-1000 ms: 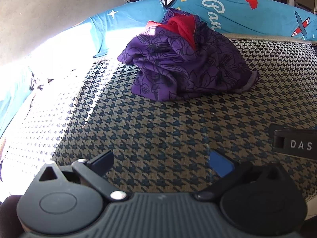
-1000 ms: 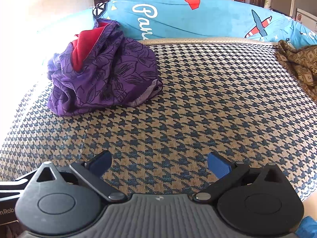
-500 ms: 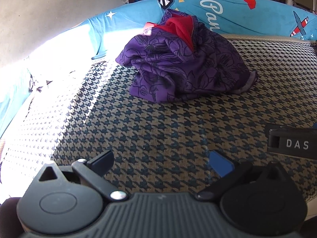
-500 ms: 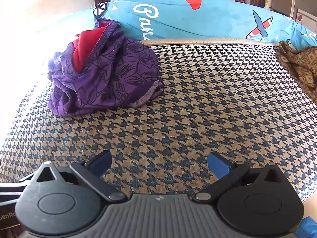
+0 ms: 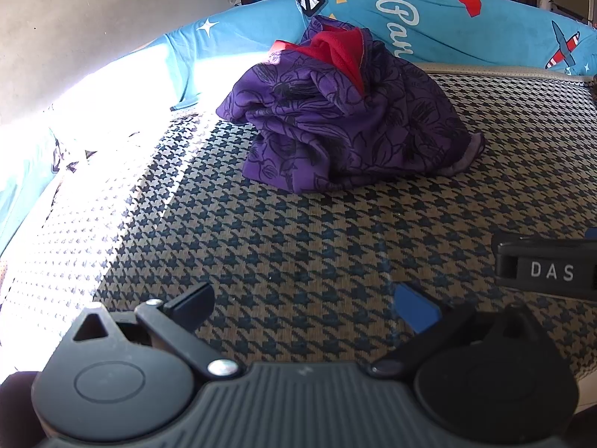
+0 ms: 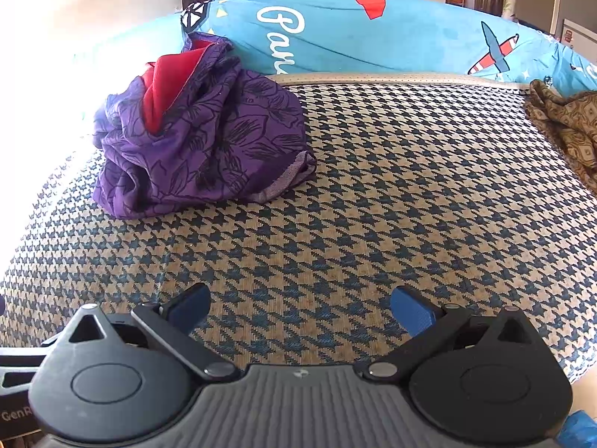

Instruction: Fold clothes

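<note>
Left gripper [image 5: 302,304] and right gripper [image 6: 300,308], jaws spread and empty, hover low over the mat [image 6: 373,205], presumably staged for a reach. The crumpled garment [image 6: 201,149] lies at 11 o'clock in the right view, long axis roughly left–right, no clear heading.

Black left gripper [image 5: 302,308], blue pads [image 5: 416,308], silver screws, ribbed grey body

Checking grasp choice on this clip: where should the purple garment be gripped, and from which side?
Probably the loose hem flap at the purple garment's near right corner, approached low from the front. It lies flat on the houndstooth mat, clear of the crumpled bulk. Both the right gripper and left gripper are open.
</note>
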Action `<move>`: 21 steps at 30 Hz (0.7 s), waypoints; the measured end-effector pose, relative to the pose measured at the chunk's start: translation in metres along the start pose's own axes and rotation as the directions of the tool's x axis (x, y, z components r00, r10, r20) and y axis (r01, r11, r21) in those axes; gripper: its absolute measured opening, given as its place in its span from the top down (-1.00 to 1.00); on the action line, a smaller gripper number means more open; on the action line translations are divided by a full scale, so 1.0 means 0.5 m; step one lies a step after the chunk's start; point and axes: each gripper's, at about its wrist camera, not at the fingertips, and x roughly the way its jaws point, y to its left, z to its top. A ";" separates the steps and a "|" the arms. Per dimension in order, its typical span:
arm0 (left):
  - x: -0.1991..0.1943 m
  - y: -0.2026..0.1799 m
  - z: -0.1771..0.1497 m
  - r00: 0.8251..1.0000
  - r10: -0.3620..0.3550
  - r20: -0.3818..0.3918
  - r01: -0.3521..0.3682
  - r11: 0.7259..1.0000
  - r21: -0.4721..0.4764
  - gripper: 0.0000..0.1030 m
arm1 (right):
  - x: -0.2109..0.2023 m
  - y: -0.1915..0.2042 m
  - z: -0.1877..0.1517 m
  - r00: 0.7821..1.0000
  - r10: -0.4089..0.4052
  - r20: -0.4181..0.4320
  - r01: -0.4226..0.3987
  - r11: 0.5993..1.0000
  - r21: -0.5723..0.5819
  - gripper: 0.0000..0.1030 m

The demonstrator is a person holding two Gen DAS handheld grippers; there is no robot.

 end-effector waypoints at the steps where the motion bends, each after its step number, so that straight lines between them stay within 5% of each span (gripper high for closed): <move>1: 0.001 0.001 0.000 1.000 0.001 0.000 -0.001 1.000 -0.001 -1.00 | 0.000 0.001 0.000 1.000 0.000 0.000 0.000 1.000 -0.002 -1.00; 21: 0.007 0.010 -0.004 0.999 0.047 -0.018 -0.047 0.999 -0.025 -1.00 | -0.012 -0.005 0.005 1.000 -0.007 0.016 0.006 1.000 0.021 -1.00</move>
